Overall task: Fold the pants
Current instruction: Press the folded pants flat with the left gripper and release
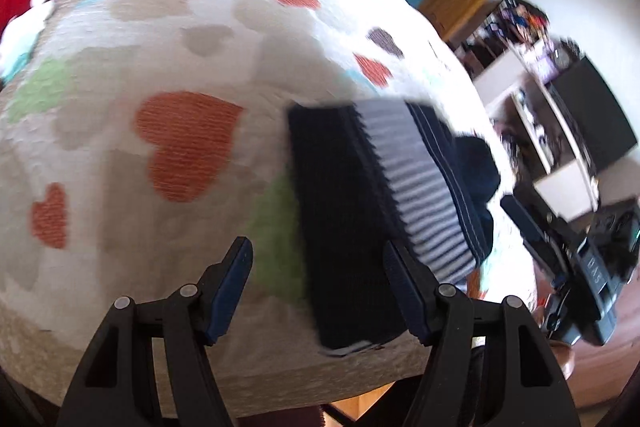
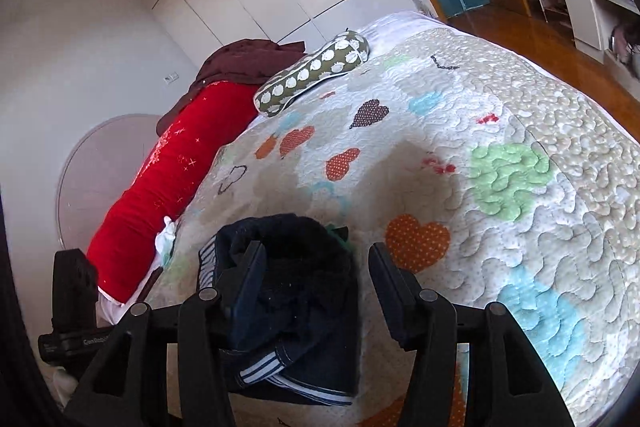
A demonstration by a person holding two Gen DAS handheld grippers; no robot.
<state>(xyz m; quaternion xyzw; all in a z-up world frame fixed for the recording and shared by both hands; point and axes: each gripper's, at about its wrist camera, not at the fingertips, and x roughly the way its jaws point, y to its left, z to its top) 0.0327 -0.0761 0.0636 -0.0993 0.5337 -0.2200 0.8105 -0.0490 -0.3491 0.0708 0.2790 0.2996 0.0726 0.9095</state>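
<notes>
Pants [image 1: 340, 227], dark navy with a grey-and-white striped ribbed band, are lying folded into a compact bundle on the quilt [image 1: 120, 67] near its front edge. In the left wrist view we are seeing the pants lying mostly between our 2 fingers and reaching out ahead of them, with the striped band running just past the right fingertip [image 1: 404, 291]. We are holding the left gripper [image 1: 316, 291] wide open above the fabric, and it is gripping nothing.

In the right wrist view the pants [image 2: 304, 291] are sitting between and just ahead of our fingers, bunched, with striped trim showing near the base of the left finger [image 2: 248, 287]. That finger is overlapping the cloth in the picture, though we cannot tell whether it is touching. We are keeping the right gripper [image 2: 316, 267] spread wide too, with nothing clamped.

Beyond both sets of fingertips the quilt is spreading out, patterned with orange, green, blue and brown hearts. Far ahead and to the left of the right fingers, a long red cushion [image 2: 160, 195] is lying along the quilt's edge, and a green pillow with white dots [image 2: 316, 71] is resting beyond it. To the right of the left fingers we are seeing the other gripper's dark body [image 1: 576, 259] beside the bed.
</notes>
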